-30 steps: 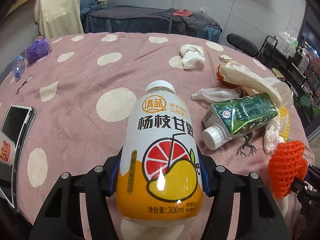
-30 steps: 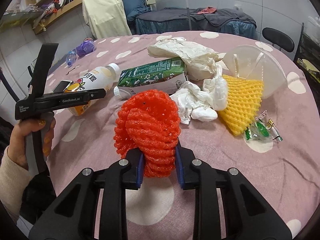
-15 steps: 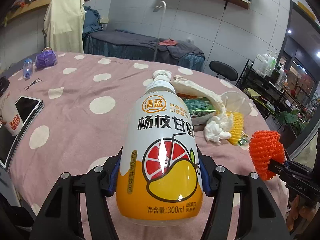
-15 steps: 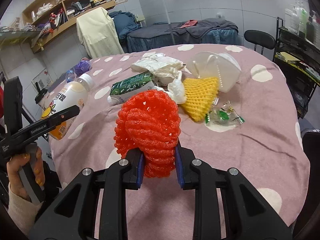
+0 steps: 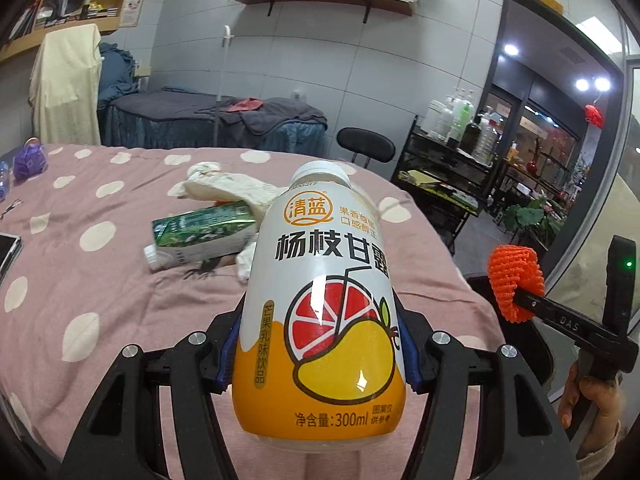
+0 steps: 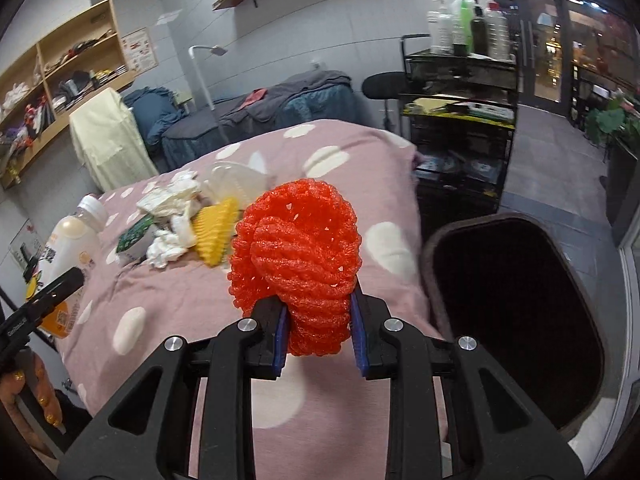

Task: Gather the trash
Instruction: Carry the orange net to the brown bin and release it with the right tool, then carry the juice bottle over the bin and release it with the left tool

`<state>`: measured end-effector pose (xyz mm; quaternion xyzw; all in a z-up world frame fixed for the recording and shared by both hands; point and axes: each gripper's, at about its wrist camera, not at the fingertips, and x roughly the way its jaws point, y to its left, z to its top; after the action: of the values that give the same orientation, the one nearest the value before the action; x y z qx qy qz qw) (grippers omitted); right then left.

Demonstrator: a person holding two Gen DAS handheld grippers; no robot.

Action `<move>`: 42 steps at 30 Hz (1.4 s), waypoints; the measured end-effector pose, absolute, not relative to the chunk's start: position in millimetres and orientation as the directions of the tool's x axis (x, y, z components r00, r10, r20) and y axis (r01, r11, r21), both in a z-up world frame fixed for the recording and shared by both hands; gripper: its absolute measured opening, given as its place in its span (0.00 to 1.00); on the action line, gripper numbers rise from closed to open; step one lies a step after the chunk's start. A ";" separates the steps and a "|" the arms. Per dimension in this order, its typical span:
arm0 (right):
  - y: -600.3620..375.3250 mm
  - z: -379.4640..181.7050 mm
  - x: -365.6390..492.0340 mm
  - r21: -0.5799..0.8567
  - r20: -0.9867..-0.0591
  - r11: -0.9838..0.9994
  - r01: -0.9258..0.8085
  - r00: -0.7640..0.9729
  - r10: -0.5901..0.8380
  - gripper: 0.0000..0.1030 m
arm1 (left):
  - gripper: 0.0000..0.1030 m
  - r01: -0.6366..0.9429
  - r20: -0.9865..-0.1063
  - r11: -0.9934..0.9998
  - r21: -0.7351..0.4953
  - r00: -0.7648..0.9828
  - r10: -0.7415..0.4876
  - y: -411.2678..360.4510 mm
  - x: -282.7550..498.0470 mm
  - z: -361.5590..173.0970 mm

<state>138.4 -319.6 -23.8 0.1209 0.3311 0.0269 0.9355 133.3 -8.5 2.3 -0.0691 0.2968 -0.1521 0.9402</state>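
My left gripper [image 5: 318, 354] is shut on a white and orange juice bottle [image 5: 320, 304] and holds it upright above the pink polka-dot table [image 5: 100, 280]. The bottle also shows at the left of the right wrist view [image 6: 64, 256]. My right gripper [image 6: 318, 334] is shut on a red foam fruit net [image 6: 298, 264], held above the table's right edge; the net also shows in the left wrist view [image 5: 514, 282]. A dark open bin [image 6: 516, 316] stands on the floor right of the table.
On the table lie a green carton [image 5: 204, 232], crumpled white paper [image 5: 228, 190], a yellow foam net [image 6: 214, 234] and a clear plastic lid [image 6: 236, 180]. A phone [image 5: 8, 246] lies at the left edge. A black cart with bottles [image 6: 460, 92] stands beyond the table.
Both grippers have lifted and swung to the right with their loads. The table's right edge and the dark bin have come into the right wrist view.
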 end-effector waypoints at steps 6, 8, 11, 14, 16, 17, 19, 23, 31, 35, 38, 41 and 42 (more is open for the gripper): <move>-393.3 -46.7 136.7 0.203 -0.677 0.954 0.220 0.735 -0.026 0.26 | 0.58 0.361 -0.528 0.901 -0.239 0.731 -0.433 -61.5 137.3 3.2; -414.3 -55.0 137.4 0.176 -0.694 0.946 0.273 0.716 -0.077 0.26 | 0.58 0.393 -0.528 0.887 -0.242 0.714 -0.460 -78.1 138.2 2.6; -444.1 -72.6 144.2 0.130 -0.745 0.939 0.319 0.657 -0.120 0.26 | 0.58 0.439 -0.528 0.859 -0.263 0.680 -0.509 -98.1 141.7 1.3; -466.0 -95.8 156.3 0.061 -0.807 0.939 0.339 0.570 -0.153 0.26 | 0.58 0.473 -0.531 0.844 -0.253 0.661 -0.530 -116.2 143.8 -0.3; -475.2 -108.7 165.7 0.030 -0.837 0.940 0.340 0.522 -0.163 0.26 | 0.58 0.492 -0.534 0.833 -0.252 0.647 -0.544 -125.3 145.4 -0.8; -478.7 -116.9 171.6 0.006 -0.861 0.942 0.336 0.480 -0.166 0.26 | 0.58 0.501 -0.536 0.828 -0.251 0.640 -0.550 -130.6 145.8 -1.2; -481.0 -127.8 182.4 -0.018 -0.892 0.948 0.318 0.423 -0.159 0.26 | 0.58 0.514 -0.539 0.821 -0.249 0.631 -0.559 -138.1 146.3 -2.5; -476.6 -143.5 193.8 -0.078 -0.920 0.958 0.275 0.351 -0.175 0.31 | 0.58 0.535 -0.545 0.807 -0.251 0.610 -0.575 -148.4 144.3 -4.0; -468.6 -145.6 194.5 -0.110 -0.907 0.958 0.263 0.367 -0.205 0.73 | 0.58 0.567 -0.561 0.783 -0.254 0.573 -0.597 -164.1 145.1 -7.4; -468.7 -134.4 185.3 -0.086 -0.898 0.956 0.280 0.395 -0.196 0.78 | 0.58 0.585 -0.565 0.770 -0.256 0.555 -0.610 -173.9 146.4 -7.5; -466.4 -126.0 177.4 -0.063 -0.888 0.956 0.285 0.421 -0.184 0.79 | 0.58 0.601 -0.575 0.757 -0.255 0.536 -0.619 -184.2 149.0 -8.9; -465.5 -113.6 165.2 0.000 -0.872 0.955 0.297 0.467 -0.145 0.79 | 0.58 0.623 -0.587 0.738 -0.260 0.505 -0.633 -196.5 149.8 -10.1; -466.6 -108.4 159.8 0.022 -0.862 0.951 0.307 0.487 -0.138 0.79 | 0.58 0.631 -0.591 0.731 -0.261 0.494 -0.638 -201.8 150.3 -10.8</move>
<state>159.8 -466.6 -108.4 0.0866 0.4894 -0.1297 0.8580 150.3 -201.8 -10.8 -0.0048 0.3441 -0.3670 0.8642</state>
